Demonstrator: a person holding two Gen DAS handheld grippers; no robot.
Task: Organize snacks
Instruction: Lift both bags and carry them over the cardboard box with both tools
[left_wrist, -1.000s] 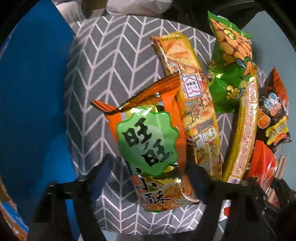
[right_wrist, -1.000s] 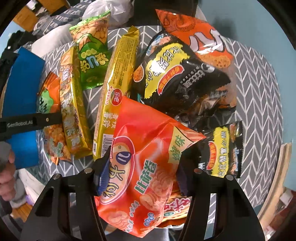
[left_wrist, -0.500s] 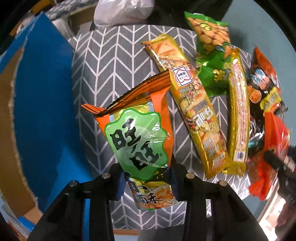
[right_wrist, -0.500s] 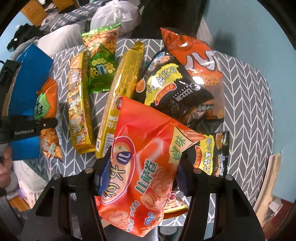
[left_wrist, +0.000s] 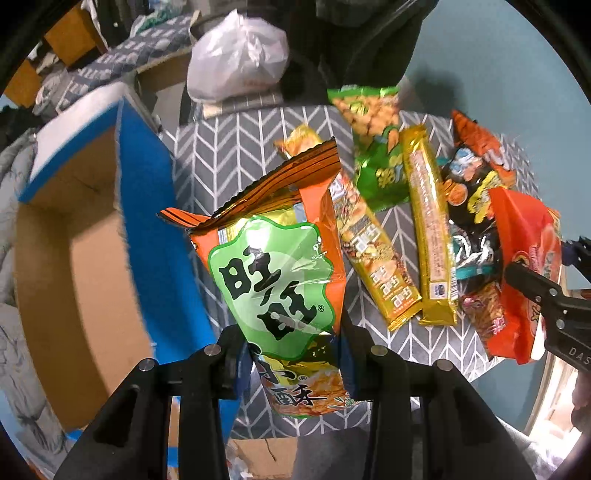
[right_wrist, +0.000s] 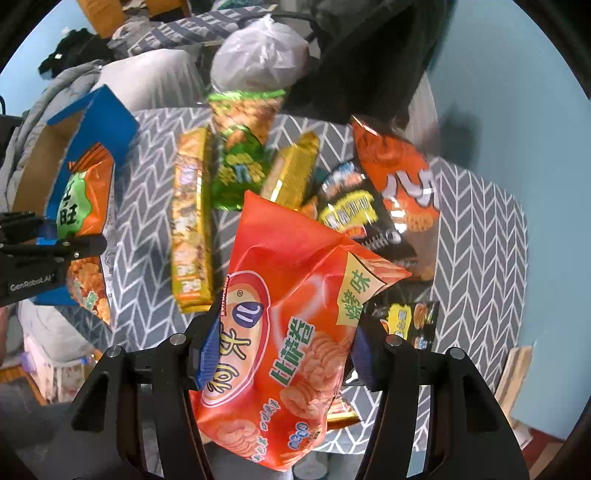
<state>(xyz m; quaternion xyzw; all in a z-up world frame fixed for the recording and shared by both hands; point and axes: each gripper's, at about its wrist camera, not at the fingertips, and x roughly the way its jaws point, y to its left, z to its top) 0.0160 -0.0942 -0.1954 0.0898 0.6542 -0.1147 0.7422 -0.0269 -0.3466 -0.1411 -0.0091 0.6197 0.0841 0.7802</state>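
Observation:
My left gripper (left_wrist: 293, 363) is shut on an orange snack bag with a green badge (left_wrist: 275, 273), held up above the grey chevron table (left_wrist: 221, 155). In the right wrist view that same orange and green bag (right_wrist: 86, 206) hangs at the far left. My right gripper (right_wrist: 282, 354) is shut on a big red snack bag (right_wrist: 291, 325), also lifted off the table. Left on the cloth are two long gold packs (left_wrist: 430, 236), a green peanut bag (left_wrist: 376, 147), a black bag (right_wrist: 354, 214), an orange bag (right_wrist: 399, 166) and a small black pack (right_wrist: 410, 321).
An open cardboard box with blue outer walls (left_wrist: 81, 258) stands left of the table, its mouth facing up. A white plastic bag (left_wrist: 236, 55) and bedding lie behind the table. Teal floor (right_wrist: 517, 92) shows to the right.
The left gripper's jaws closed on the orange and green bag and lifted it off the table. The right gripper rose too, with the red bag in it. The box came into view.

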